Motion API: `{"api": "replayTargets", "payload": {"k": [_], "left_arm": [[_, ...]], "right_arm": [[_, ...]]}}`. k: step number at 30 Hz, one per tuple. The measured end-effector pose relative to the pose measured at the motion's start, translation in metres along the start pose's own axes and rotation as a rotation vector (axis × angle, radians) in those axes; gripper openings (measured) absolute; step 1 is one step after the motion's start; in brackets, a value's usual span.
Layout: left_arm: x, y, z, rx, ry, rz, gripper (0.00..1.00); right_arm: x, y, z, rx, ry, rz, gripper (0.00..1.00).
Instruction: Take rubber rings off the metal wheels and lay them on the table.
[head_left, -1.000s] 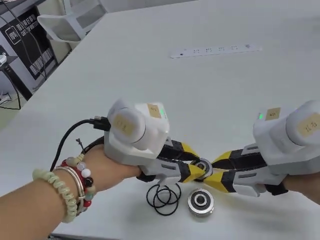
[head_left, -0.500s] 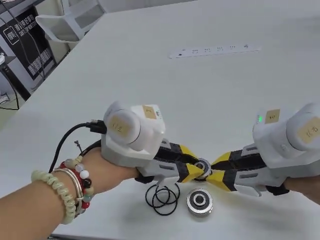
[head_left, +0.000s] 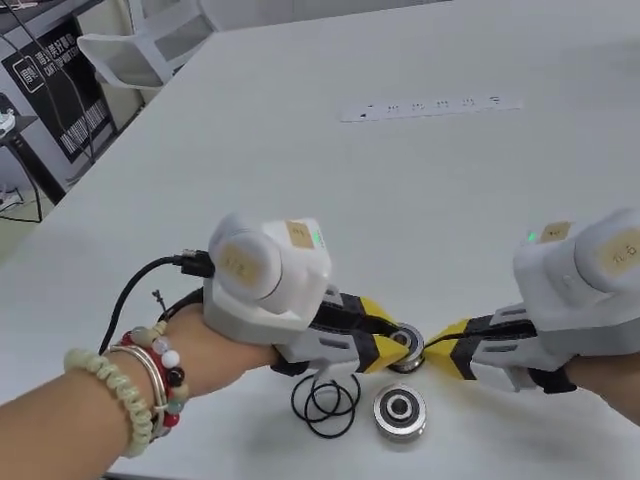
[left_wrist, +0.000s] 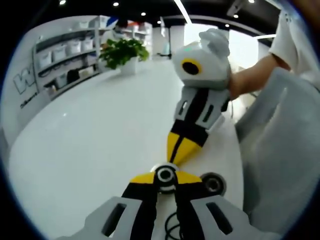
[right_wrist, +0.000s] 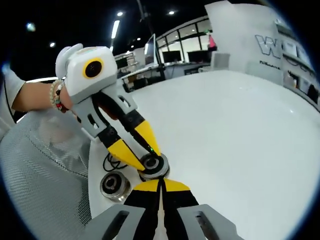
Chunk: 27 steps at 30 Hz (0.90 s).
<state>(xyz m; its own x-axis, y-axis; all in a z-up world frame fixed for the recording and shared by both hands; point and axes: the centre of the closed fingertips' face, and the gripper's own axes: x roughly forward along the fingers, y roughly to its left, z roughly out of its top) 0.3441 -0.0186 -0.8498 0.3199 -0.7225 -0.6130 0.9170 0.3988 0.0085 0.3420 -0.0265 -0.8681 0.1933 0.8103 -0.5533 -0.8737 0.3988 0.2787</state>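
Metal wheel (head_left: 408, 342) clamped in left gripper (head_left: 392, 346), right gripper's (right_wrist: 161, 185) jaws together at its rim. Hard tug could wrench it loose.

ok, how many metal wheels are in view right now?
2. First wheel is held in the left gripper, the right gripper shut at its rim. Second wheel lies flat on the table beside the loose rubber rings. None looks hidden.

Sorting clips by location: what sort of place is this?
Likely an office or showroom: a long white table with a power strip, plus wall shelves and a potted plant behind.
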Motion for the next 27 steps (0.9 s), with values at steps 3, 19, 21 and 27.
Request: {"api": "replayTargets", "payload": {"k": [3,19,21,27], "left_arm": [[0.000,0.000,0.000,0.004,-0.002,0.001,0.14],[0.000,0.001,0.001,0.001,-0.016,0.003,0.13],[0.000,0.001,0.001,0.006,-0.015,0.003,0.13],[0.000,0.000,0.001,0.018,-0.009,0.009,0.13]], "right_arm": [[-0.002,-0.001,0.000,0.148,-0.022,0.012,0.00],[-0.009,0.000,0.013,0.434,-0.108,0.060,0.00],[-0.009,0.000,0.013,0.432,-0.108,0.058,0.00],[-0.009,0.004,0.017,0.452,-0.115,0.076,0.00]]}}
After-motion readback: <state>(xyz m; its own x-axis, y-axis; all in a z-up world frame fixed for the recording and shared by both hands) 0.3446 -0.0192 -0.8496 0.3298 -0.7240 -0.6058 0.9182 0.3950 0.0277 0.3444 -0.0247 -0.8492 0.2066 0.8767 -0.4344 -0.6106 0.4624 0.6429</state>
